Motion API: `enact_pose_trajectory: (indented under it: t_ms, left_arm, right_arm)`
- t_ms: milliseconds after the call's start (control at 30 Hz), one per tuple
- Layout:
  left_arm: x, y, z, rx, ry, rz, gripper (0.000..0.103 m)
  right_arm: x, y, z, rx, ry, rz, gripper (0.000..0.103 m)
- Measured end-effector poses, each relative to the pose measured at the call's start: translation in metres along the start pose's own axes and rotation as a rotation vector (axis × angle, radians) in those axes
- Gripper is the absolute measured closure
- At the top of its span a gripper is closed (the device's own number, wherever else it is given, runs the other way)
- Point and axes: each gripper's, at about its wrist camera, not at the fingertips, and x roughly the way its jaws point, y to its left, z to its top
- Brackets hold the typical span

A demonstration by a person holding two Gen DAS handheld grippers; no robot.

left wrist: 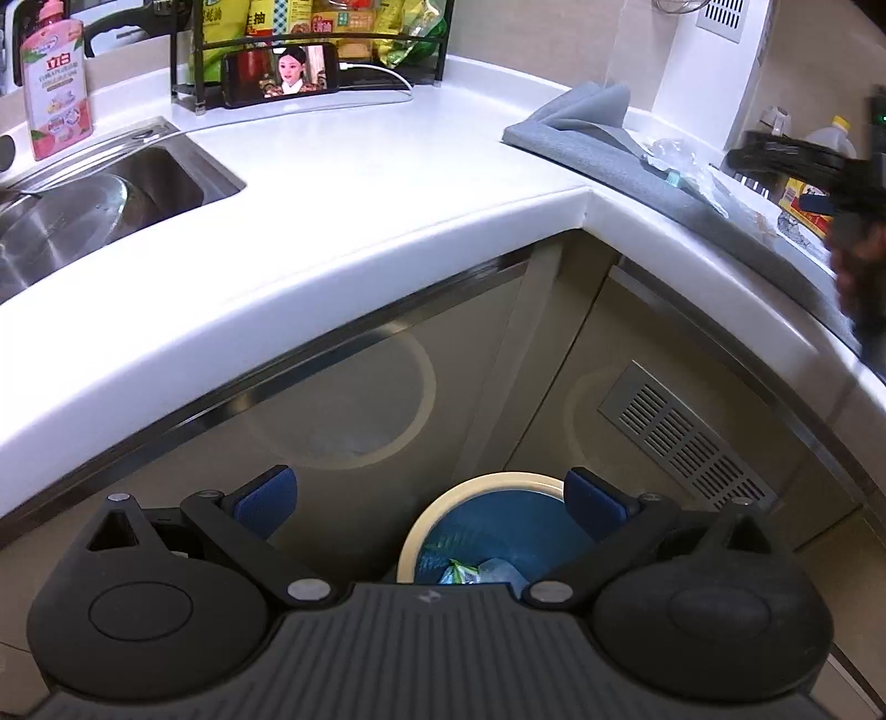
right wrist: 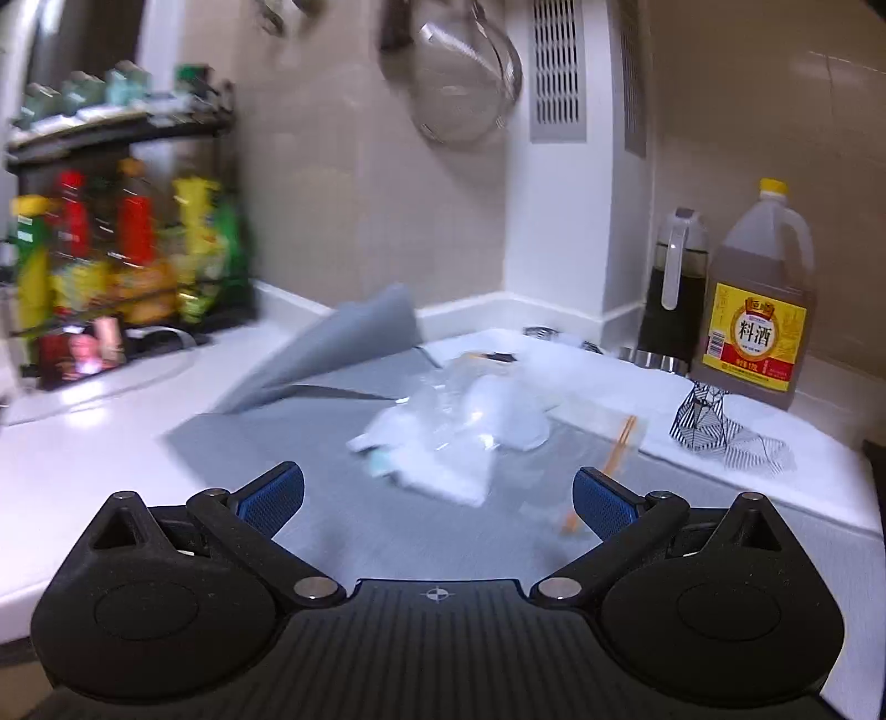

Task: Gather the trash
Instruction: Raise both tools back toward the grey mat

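Note:
In the left wrist view my left gripper (left wrist: 432, 495) is open and empty, hovering above a round trash bin (left wrist: 470, 493) with a cream rim and blue liner on the floor by the cabinet; some wrappers (left wrist: 470, 570) lie inside. In the right wrist view my right gripper (right wrist: 437, 493) is open and empty, just above a grey mat (right wrist: 343, 498). A pile of clear and white plastic trash (right wrist: 448, 437) lies on the mat ahead of the fingers. An orange stick in a clear wrapper (right wrist: 609, 459) lies near the right finger. The same trash shows on the mat (left wrist: 681, 160) in the left wrist view.
A steel sink (left wrist: 94, 199) with a pot, a pink soap bottle (left wrist: 52, 83), a phone (left wrist: 279, 75) and a snack rack (left wrist: 315, 33) sit on the white counter (left wrist: 343, 221). A cooking wine jug (right wrist: 758, 299), a dark oil bottle (right wrist: 673, 288) and a striped wrapper (right wrist: 714, 421) stand at right.

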Motion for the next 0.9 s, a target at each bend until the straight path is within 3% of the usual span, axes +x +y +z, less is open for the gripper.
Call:
enact_pose_trajectory:
  t_ms: [133, 233, 300, 333, 367, 400, 433, 467, 800, 900]
  left_arm:
    - [0.0, 0.002, 0.002, -0.013, 0.013, 0.001, 0.0]
    - [0.003, 0.002, 0.002, -0.013, 0.023, 0.001, 0.0]
    - [0.006, 0.002, 0.003, -0.006, 0.024, 0.004, 0.0]
    - [0.007, 0.001, 0.003, -0.003, 0.026, 0.005, 0.0]
    - [0.009, 0.0, 0.004, -0.002, 0.03, 0.003, 0.0]
    - [0.009, -0.001, 0.004, 0.0, 0.033, 0.0, 0.0]
    - [0.01, -0.002, 0.004, 0.001, 0.034, -0.005, 0.0]
    - [0.01, -0.003, 0.004, 0.003, 0.034, -0.009, 0.0]
    - [0.015, -0.014, 0.004, 0.037, 0.048, -0.039, 0.0]
    - [0.016, -0.019, 0.006, 0.053, 0.047, -0.048, 0.0]
  right_arm:
    - [0.056, -0.008, 0.003, 0.013, 0.076, -0.104, 0.0]
    - [0.081, -0.014, -0.001, 0.012, 0.135, -0.13, 0.002]
    - [0.086, -0.017, -0.004, 0.023, 0.139, -0.117, 0.028]
    - [0.085, -0.019, -0.004, 0.031, 0.132, -0.108, 0.06]
    - [0.084, -0.021, -0.005, 0.038, 0.13, -0.1, 0.075]
    - [0.08, -0.023, -0.006, 0.04, 0.119, -0.108, 0.076]
    - [0.075, -0.025, -0.007, 0.041, 0.098, -0.119, 0.089]
    - [0.069, -0.027, -0.008, 0.039, 0.08, -0.128, 0.096]
    - [-0.005, -0.094, -0.04, 0.022, 0.051, -0.339, 0.096]
    - [-0.025, -0.105, -0.053, -0.037, 0.059, -0.351, 0.094]
